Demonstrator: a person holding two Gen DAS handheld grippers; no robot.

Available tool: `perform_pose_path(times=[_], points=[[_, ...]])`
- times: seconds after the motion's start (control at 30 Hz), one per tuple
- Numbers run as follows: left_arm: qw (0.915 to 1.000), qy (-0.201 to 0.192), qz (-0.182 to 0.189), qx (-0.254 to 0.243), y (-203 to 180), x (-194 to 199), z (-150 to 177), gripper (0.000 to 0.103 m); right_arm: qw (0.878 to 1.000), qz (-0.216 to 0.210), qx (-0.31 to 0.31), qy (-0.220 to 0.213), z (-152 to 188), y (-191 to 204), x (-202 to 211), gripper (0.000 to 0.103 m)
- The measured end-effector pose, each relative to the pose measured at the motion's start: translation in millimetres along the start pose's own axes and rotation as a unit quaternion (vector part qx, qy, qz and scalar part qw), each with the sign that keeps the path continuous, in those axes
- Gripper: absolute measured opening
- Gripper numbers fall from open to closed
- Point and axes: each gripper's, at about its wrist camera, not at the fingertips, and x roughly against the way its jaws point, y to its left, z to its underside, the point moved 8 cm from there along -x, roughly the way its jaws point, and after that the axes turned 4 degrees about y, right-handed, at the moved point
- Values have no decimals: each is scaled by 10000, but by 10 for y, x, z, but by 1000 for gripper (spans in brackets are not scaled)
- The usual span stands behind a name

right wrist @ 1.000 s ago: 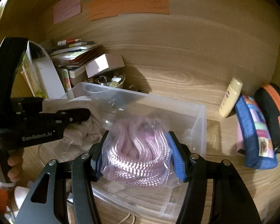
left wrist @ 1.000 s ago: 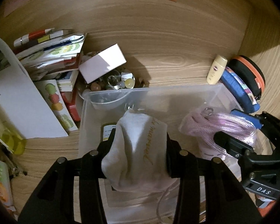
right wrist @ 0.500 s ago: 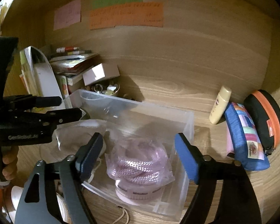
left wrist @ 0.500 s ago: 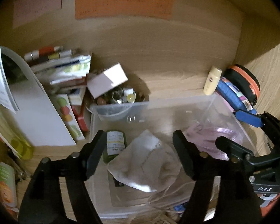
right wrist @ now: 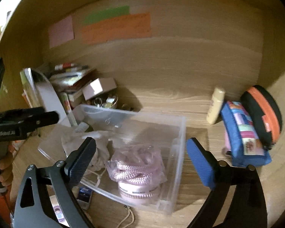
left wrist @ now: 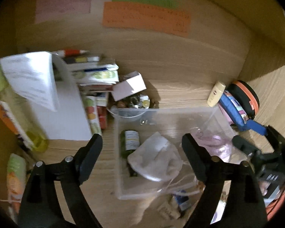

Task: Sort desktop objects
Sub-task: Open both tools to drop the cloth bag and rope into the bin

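Observation:
A clear plastic bin stands on the wooden desk. In it lie a white cloth pouch, a green bottle and a bagged coil of pink rope on a ribbon spool. My left gripper hovers above the pouch, jaws opening, pads clear of it. Over the rope bag my right gripper hangs the same way, jaws opening and touching nothing. Each gripper shows in the other's view: the right gripper, the left gripper.
A pile of books, a small white box and a bowl of trinkets crowd the back left. A cream tube, blue pencil case and black-orange case line the right wall. Small items lie before the bin.
The left gripper let go of the white pouch and the right let go of the pink rope bag; both things now lie in the bin. Both grippers opened wide and rose back.

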Motion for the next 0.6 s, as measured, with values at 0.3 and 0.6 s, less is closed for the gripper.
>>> perform_pose_path(times=[0.3,0.6], points=[[9995,-301,42,-64,82,608,279,98,9980,405,199,-448,21,121,640,98],[9998,-179,106,13,101,740,718,98,9960,564,227,-654,356,330,1012,103]])
